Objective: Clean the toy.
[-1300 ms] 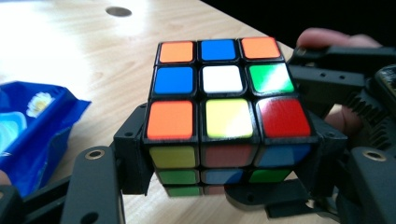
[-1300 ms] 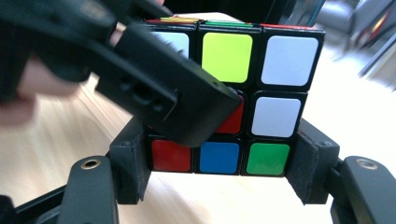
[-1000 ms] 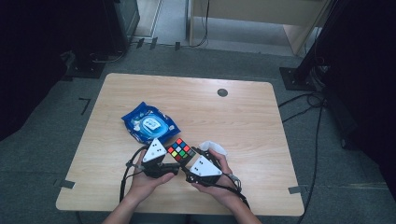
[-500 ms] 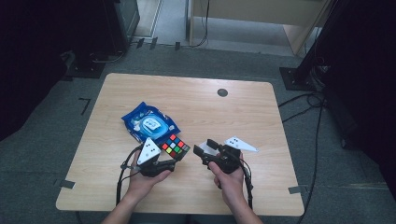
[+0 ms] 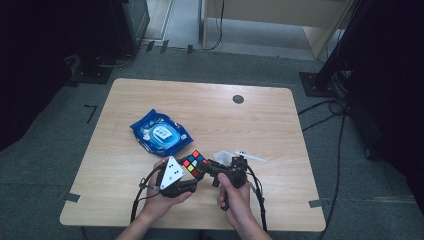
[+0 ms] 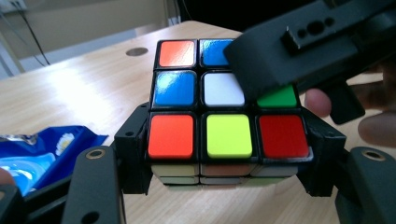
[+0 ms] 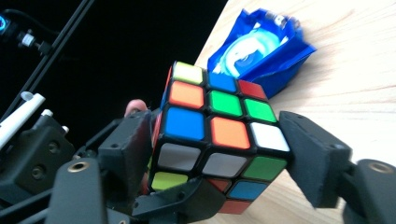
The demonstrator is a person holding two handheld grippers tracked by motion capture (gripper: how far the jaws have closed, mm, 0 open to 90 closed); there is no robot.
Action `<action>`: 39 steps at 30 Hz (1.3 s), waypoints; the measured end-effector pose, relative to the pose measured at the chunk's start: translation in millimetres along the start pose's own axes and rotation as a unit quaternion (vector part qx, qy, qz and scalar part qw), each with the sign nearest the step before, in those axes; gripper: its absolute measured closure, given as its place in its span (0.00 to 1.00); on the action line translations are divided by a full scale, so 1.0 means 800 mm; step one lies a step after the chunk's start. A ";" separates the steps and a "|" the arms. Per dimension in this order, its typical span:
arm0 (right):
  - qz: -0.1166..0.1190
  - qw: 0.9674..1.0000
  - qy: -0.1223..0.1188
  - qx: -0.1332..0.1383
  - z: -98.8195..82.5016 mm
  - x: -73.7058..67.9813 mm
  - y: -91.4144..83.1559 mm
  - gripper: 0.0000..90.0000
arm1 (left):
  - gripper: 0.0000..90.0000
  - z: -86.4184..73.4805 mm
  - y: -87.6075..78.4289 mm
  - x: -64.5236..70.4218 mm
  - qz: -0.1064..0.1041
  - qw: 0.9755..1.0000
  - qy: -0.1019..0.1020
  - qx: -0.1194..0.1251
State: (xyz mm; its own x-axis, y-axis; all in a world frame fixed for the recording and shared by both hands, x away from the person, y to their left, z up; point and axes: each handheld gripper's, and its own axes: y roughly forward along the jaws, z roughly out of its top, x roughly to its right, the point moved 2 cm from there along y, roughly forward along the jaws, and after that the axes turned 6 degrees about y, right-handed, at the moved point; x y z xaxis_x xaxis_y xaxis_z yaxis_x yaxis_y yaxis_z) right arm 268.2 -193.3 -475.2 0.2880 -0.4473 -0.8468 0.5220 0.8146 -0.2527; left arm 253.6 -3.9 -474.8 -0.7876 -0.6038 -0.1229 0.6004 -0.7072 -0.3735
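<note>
Above the near edge of the table (image 5: 280,130), the left tongs (image 6: 229,177) are clamping the puzzle cube (image 6: 224,116) steady while the right tongs (image 7: 224,158), just closing, are bracketing one layer, apparently to twist it.

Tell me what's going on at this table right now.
A person is working a scrambled puzzle cube with two hand-held tongs. The left tongs are clamped on the cube's bottom layer, holding it just above the wooden table. The right tongs have just been closing and bracket its upper layers; whether they press cannot be told. A blue wipes packet lies beyond the cube, untouched.
</note>
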 end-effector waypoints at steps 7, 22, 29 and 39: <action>-0.106 0.976 -0.190 0.016 -0.011 -0.031 -0.001 0.39 | 0.38 -0.003 0.006 0.000 -0.012 1.000 -0.005 -0.023; -0.191 0.931 -0.302 0.072 0.053 -0.001 -0.057 0.39 | 0.38 -0.010 -0.003 -0.031 0.007 0.999 -0.044 -0.027; -0.287 0.922 -0.261 -0.015 0.044 0.080 -0.029 0.48 | 0.38 -0.013 0.002 -0.028 0.004 0.999 -0.038 -0.037; -0.311 0.907 -0.276 -0.058 0.032 0.102 -0.014 0.86 | 0.38 -0.015 0.002 -0.025 0.001 0.999 -0.034 -0.038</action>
State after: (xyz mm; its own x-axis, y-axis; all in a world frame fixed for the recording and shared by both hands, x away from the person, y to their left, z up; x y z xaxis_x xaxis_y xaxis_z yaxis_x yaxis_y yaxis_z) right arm 306.2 -248.0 -529.4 0.3411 -0.9251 -0.1668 0.6435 0.3592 -0.6759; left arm 268.6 11.8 -483.6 -0.7731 -0.6313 -0.0614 0.5883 -0.6774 -0.4417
